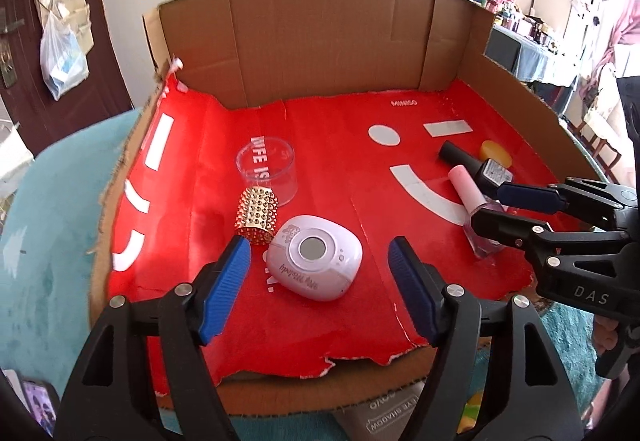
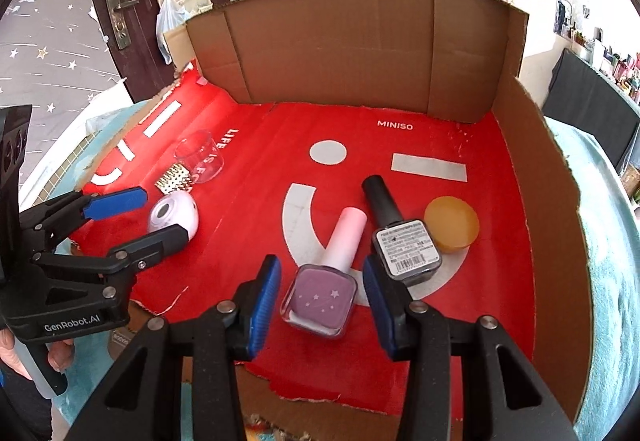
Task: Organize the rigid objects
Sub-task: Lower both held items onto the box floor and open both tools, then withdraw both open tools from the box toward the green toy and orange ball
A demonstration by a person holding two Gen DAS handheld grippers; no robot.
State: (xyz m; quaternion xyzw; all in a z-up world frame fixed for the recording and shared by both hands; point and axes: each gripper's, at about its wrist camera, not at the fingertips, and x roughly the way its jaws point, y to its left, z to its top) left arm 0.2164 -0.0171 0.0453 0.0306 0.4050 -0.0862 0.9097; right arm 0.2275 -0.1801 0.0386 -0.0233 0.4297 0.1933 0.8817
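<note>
A lilac rounded device (image 1: 316, 257) with a round mirror disc lies on the red floor of the cardboard box (image 1: 320, 41). My left gripper (image 1: 320, 241) stands open around it, blue pads clear of both its sides. The same device (image 2: 174, 215) shows beside the left gripper (image 2: 164, 213) in the right wrist view. A purple nail polish bottle (image 2: 320, 293) with a pink cap lies between the pads of my right gripper (image 2: 320, 261). Thin strips of floor show on both sides of it, so the gripper is open. The right gripper (image 1: 486, 207) also straddles this bottle (image 1: 472, 197) in the left wrist view.
A clear cup (image 1: 266, 169) and a gold studded cylinder (image 1: 256, 217) lie left of the device. A black-capped bottle (image 2: 400, 237) and an orange disc (image 2: 452, 223) sit right of the purple bottle. Tall cardboard walls (image 2: 340, 49) close the back and right. Teal cloth (image 1: 48, 241) surrounds the box.
</note>
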